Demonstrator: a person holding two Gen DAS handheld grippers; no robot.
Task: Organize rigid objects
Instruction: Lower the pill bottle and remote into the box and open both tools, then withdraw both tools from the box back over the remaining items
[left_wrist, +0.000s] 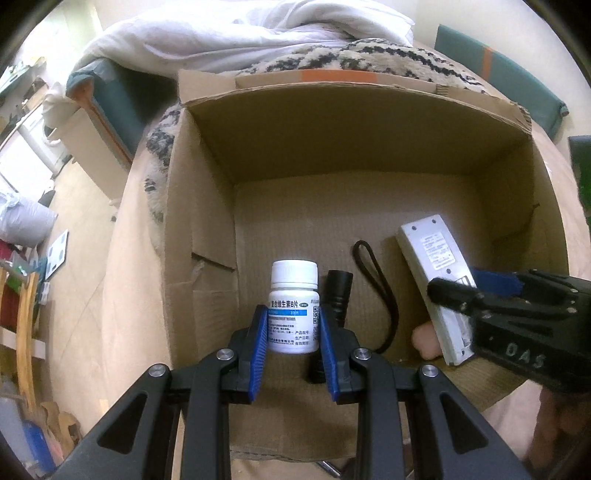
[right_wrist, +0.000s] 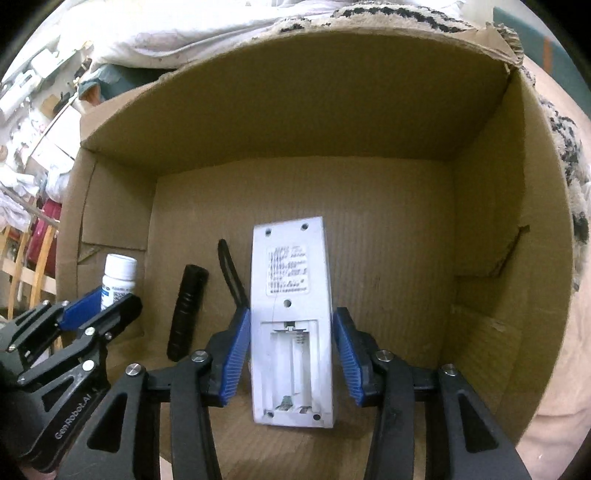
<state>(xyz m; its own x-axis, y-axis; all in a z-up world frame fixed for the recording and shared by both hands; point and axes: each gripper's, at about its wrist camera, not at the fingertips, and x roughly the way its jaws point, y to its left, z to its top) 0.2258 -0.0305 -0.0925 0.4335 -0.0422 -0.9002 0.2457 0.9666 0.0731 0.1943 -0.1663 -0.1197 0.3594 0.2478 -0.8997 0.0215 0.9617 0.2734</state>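
Pinching a white pill bottle, the left hand-held gripper hangs inside the cardboard box. The right hand-held gripper flanks a white remote; I cannot tell whether its pads are touching.

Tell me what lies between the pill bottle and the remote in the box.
A black flashlight with its wrist strap lies between the pill bottle and the remote, seen in both views.

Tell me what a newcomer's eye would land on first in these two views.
The open cardboard box fills both views. In the left wrist view, the left hand-held gripper clamps an upright white pill bottle near the box's front, with a black flashlight lying just beside it. In the right wrist view, the right hand-held gripper straddles a white remote lying face down, its empty battery bay exposed; whether the pads touch it is unclear.
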